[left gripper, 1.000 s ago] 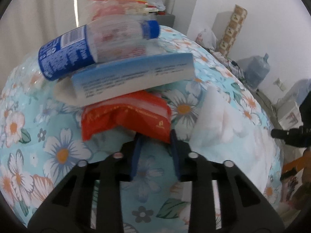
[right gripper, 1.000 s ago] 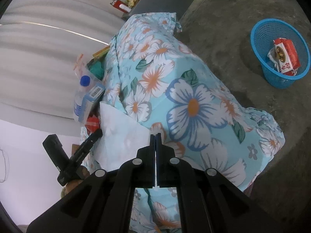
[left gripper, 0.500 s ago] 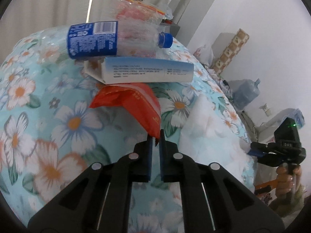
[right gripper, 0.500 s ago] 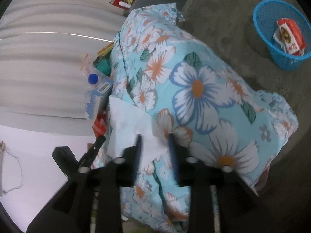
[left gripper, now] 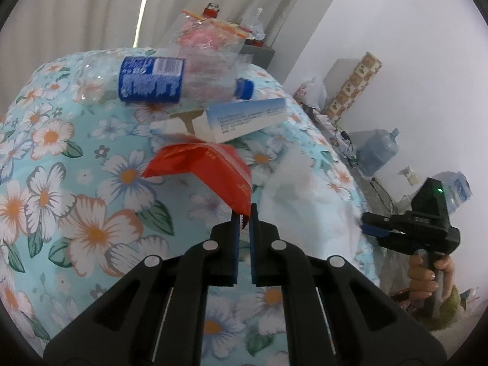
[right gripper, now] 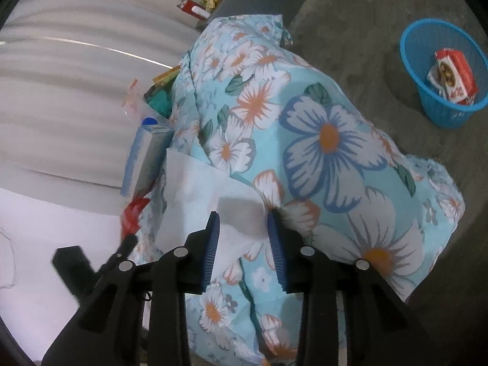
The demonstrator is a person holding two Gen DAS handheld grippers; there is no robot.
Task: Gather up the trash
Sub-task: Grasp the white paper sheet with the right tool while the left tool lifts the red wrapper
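Left gripper (left gripper: 244,216): jaws shut on the near corner of the red wrapper (left gripper: 210,170). The wrapper's far end hangs over the floral cloth (left gripper: 76,183), just in front of the box (left gripper: 241,119).

Right gripper (right gripper: 244,231): jaws part open and closing. The white tissue (right gripper: 201,195) lies on the cloth between the blue pads (right gripper: 212,244); the pads do not press on it. Contact between fingertips and tissue cannot be told for certain.

Items on the cloth, left wrist view:
- Clear bottle (left gripper: 170,79) with blue label and blue cap, lying on its side at the far end.
- White and blue box, just nearer than the bottle, with one end under it or against it; which cannot be told.
- Clear bag (left gripper: 210,33) with pink contents, behind the bottle.
- Tissue, right of the wrapper, near the table's right edge.

Right wrist view: blue basket (right gripper: 442,73) stands on the grey floor (right gripper: 350,24), far right, well apart from the table. A red and white packet (right gripper: 454,76) lies inside it.

A hand (left gripper: 427,274) holds the right gripper's grip at the lower right of the left wrist view. A large water jug (left gripper: 378,149) stands by the white wall beyond.
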